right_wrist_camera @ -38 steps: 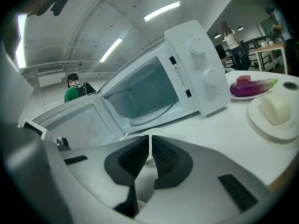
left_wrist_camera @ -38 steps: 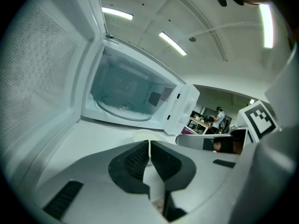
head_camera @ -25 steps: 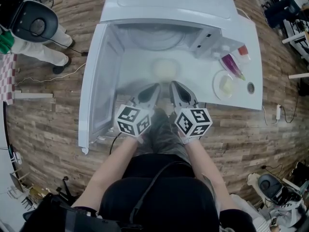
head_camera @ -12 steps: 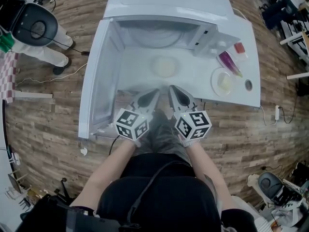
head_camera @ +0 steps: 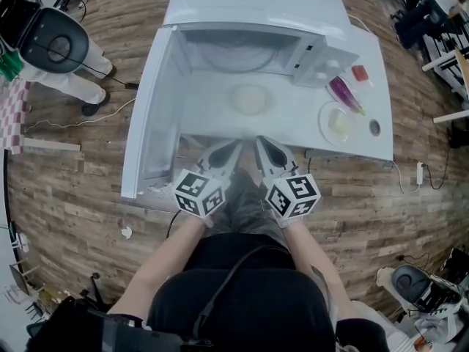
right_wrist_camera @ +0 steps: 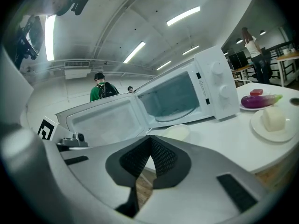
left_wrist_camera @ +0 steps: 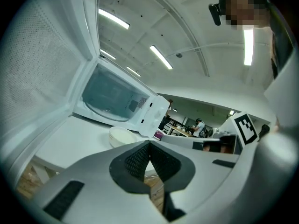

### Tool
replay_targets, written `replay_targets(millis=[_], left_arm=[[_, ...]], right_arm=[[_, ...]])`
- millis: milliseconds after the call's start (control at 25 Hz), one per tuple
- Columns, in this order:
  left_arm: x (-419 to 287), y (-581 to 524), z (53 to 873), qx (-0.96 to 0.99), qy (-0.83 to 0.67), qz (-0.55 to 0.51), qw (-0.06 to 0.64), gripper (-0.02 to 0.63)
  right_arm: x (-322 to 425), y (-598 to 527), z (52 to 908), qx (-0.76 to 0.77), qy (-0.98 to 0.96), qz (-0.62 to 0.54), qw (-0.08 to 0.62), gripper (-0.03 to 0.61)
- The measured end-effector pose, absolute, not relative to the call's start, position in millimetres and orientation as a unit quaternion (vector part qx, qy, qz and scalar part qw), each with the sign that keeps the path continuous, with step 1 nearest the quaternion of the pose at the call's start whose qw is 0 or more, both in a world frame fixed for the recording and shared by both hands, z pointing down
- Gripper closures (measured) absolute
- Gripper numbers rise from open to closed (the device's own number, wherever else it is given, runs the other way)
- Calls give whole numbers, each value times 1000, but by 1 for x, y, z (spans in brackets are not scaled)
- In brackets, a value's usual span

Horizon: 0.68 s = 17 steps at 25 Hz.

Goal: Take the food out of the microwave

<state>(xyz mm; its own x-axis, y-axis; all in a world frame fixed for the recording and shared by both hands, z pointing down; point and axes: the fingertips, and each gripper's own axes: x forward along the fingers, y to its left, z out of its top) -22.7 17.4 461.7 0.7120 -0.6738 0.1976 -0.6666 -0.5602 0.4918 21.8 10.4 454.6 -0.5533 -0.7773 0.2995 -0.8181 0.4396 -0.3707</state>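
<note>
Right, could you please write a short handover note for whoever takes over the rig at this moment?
Left tool: shut, empty, at the near edge of the white table.
Right tool: shut, empty, beside the left one.
Pale round dish of food: on the table in front of the white microwave, untouched by either tool.
Microwave door: wide open; the cavity looks empty.
Done: food is out.
Left: probably only closing the door.
</note>
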Motion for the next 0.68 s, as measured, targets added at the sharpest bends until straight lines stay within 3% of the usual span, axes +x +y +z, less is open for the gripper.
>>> replay_targets(millis=[680], left_arm=[[-32, 50, 404, 908, -348, -55, 228, 603]], right_arm=[[3, 54, 403, 425, -889, 168, 40, 560]])
